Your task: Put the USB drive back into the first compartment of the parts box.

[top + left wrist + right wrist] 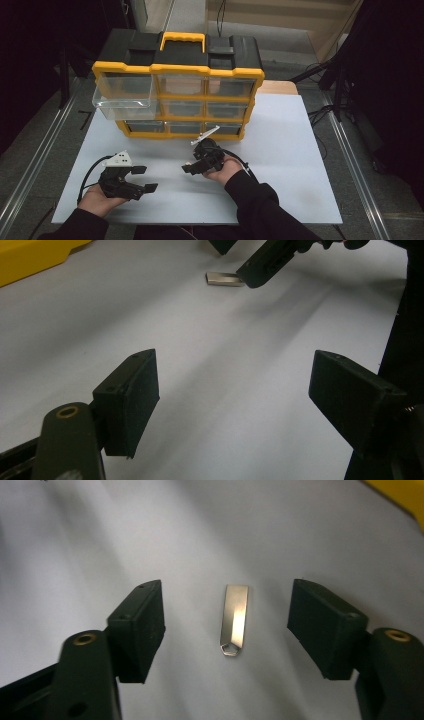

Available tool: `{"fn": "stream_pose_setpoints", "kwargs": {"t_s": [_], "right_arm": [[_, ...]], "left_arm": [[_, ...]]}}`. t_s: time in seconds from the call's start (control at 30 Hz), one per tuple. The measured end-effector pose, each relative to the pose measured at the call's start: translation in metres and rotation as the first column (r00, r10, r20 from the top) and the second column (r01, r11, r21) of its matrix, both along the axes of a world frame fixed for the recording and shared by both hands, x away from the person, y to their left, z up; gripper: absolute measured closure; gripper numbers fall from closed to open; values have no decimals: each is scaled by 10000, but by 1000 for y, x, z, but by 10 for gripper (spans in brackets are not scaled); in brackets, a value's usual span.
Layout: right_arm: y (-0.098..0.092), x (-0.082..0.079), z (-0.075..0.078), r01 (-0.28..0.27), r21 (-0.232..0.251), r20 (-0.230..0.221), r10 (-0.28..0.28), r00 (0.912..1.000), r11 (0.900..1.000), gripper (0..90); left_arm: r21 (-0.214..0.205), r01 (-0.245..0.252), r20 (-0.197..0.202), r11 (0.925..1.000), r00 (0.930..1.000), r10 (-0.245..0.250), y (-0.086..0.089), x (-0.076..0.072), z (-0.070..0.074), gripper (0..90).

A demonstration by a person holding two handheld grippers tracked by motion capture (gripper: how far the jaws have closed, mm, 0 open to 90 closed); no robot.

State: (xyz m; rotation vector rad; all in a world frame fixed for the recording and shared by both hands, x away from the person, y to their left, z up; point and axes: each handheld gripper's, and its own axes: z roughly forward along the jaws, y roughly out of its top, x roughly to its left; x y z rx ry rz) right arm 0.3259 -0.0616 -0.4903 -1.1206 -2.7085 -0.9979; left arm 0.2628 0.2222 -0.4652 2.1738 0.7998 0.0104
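A small flat silver metal piece [235, 622] lies on the white table [150, 540]. My right gripper [232, 605] is open, with one jaw on each side of the piece and neither touching it. In the left gripper view the same metal piece [222, 278] lies far off, beside a jaw of the right gripper [265, 262]. My left gripper [240, 397] is open over bare table with nothing between its jaws. In the high view the left gripper [145, 179] is at the front left and the right gripper [192, 157] is near the middle.
A yellow and black drawer organizer [180, 70] with clear drawers stands at the back of the white table [290, 150]. Its top left drawer [122, 92] is pulled out. The person's hands and dark sleeves enter from the front edge.
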Motion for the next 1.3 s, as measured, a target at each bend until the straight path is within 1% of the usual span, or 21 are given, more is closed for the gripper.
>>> {"fn": "stream_pose_setpoints", "kwargs": {"t_s": [0.03, 0.07, 0.13, 0.17, 0.2, 0.23, 0.3, 0.33, 0.37, 0.4, 0.43, 0.53, 0.57, 0.67, 0.73, 0.93, 1.0, 1.13, 1.2, 1.27, 1.3], "right_arm": [[0, 0, -1, -8, -51, 18, 8, 10000, 10000, 354], [0, 0, -1, -8, -51, 18, 8, 10000, 10000, 354], [0, -1, -4, 28, -105, -48, -28, 10000, 9999, 428], [0, -2, -5, 59, -172, 12, -59, 10000, 9998, 448], [0, -4, -5, 161, -316, 226, -154, 9996, 9994, 503], [0, -4, -5, 161, -316, 226, -154, 9996, 9994, 503], [1, -5, -5, 268, -319, 164, -263, 9995, 9991, 568], [3, -8, -5, 349, -453, 386, -332, 9987, 9984, 602], [3, -8, -5, 349, -453, 386, -332, 9987, 9984, 602], [4, -10, -6, 391, -660, 648, -348, 9973, 9971, 644], [4, -10, -6, 391, -660, 648, -348, 9973, 9971, 644], [4, -11, -7, 685, -680, 762, -632, 9951, 9953, 718], [3, -12, -7, 751, -651, 717, -704, 9949, 9950, 753], [1, -10, -7, 780, -532, 545, -751, 9957, 9955, 761], [1, -9, -7, 754, -492, 519, -728, 9960, 9959, 762], [-4, -4, -7, 564, -243, 149, -561, 9983, 9981, 763], [-4, -4, -7, 555, -236, 124, -552, 9984, 9982, 763], [-5, -3, -5, 263, -211, 24, -263, 9997, 9994, 763], [-5, -3, -4, 284, -77, -69, -284, 9996, 9996, 763], [-7, -2, -1, 79, -63, -32, -80, 10000, 9999, 763], [-7, -3, 0, 94, 32, -115, -93, 9999, 10000, 763]], "left_arm": [[0, 0, 0, 10000, 10000, 0, 0, 0, 0, 211], [-2, -5, -6, 10000, 10000, 5, 0, 0, 0, 211], [-1, -11, -5, 10000, 10000, 11, 0, 0, 0, 211], [-1, -13, -12, 10000, 10000, 13, 0, 0, 0, 211], [10, -22, -21, 10000, 10000, 22, 0, 0, 0, 211], [12, -26, -27, 10000, 10000, 26, 0, 0, 0, 211], [3, -16, -18, 10000, 10000, 16, 0, 0, 0, 211], [22, -5, -26, 10000, 10000, 5, 0, 0, 0, 211], [22, -5, -26, 10000, 10000, 5, 0, 0, 0, 211], [18, -11, -26, 10000, 10000, 11, 0, 0, 0, 211], [18, -11, -26, 10000, 10000, 11, 0, 0, 0, 211], [30, -21, -31, 10000, 10000, 21, 0, 0, 0, 211], [29, -19, -35, 10000, 10000, 19, 0, 0, 0, 211], [51, -11, -48, 10000, 10000, 12, 0, 0, 0, 211], [56, -9, -48, 10000, 10000, 9, 0, 0, 0, 211], [84, -18, -73, 10000, 10000, 18, -1, 0, 0, 211], [76, -19, -76, 10000, 10000, 19, -1, 0, 0, 212], [81, -11, -91, 10000, 10000, 12, -1, 0, 0, 211], [81, 5, -92, 10000, 10000, -4, -1, 0, 0, 211], [89, 9, -100, 10000, 10000, -8, -1, 0, 0, 212], [89, 16, -98, 10000, 10000, -15, -1, 0, 0, 212]]}}
